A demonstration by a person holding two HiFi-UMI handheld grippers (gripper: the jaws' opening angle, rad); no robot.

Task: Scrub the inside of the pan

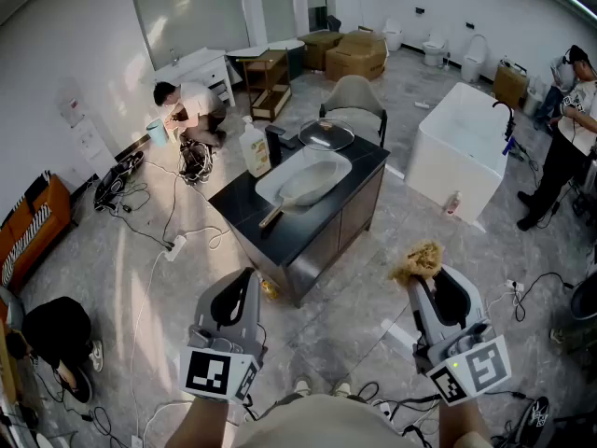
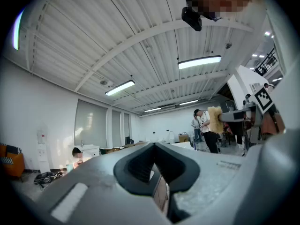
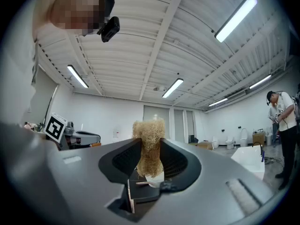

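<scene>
Clearly, the pan [image 1: 304,187] lies well beyond the right gripper's [image 1: 429,283] clamped scrubber [image 1: 420,261].

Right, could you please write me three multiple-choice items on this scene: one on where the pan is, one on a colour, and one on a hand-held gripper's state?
1. Where does the pan lie?
A. in the white sink set in the dark counter
B. on a stove burner
C. on a wall shelf

2. What colour is the scrubber in the right hand-held gripper?
A. blue
B. tan
C. black

3. How do the jaws of the left hand-held gripper stand?
A. shut on the pan's handle
B. wide apart
C. shut, with nothing between them

Answers:
1 A: the head view shows the pan in the sink, its handle reaching over the rim.
2 B: the right gripper view shows a fibrous tan tuft clamped between the jaws.
3 C: the left gripper view shows the jaws together and nothing in them.
</scene>
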